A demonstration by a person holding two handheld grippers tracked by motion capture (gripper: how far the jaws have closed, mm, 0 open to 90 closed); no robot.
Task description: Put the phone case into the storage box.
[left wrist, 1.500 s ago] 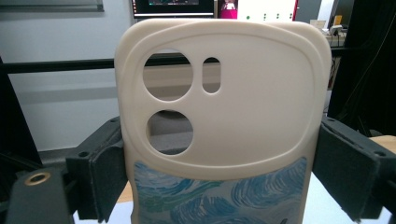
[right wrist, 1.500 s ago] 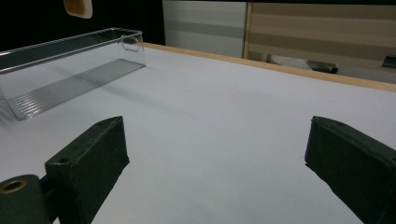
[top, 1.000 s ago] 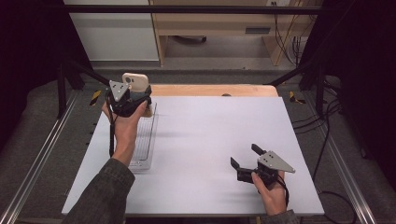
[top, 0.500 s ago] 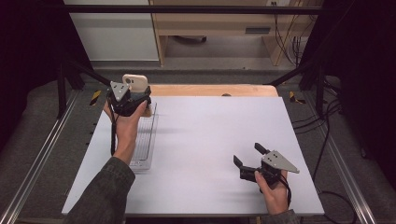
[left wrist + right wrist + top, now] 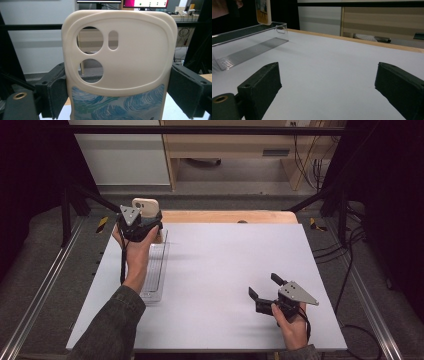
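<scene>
Jaws, L: left gripper (image 5: 145,216) clamped on cream phone case (image 5: 119,65) w/ blue swirl print, held upright above far end of clear tray (image 5: 156,270).
Jaws, R: right gripper (image 5: 265,289) spread wide, nothing between, low over white table (image 5: 225,255), near-right.

My left arm reaches forward over the far left part of the table, sleeve to the wrist, and my left hand (image 5: 131,251) holds the left gripper (image 5: 141,222) raised, its grey plate tilted toward me. Its jaws stand upright and press in on both sides of a cream phone case (image 5: 120,67), which stands between them. My right hand (image 5: 294,325) rests low at the near right, wrapped around the right gripper (image 5: 264,287), which points left and away from me just above the table. Its jaws are spread wide, nothing between them.
</scene>
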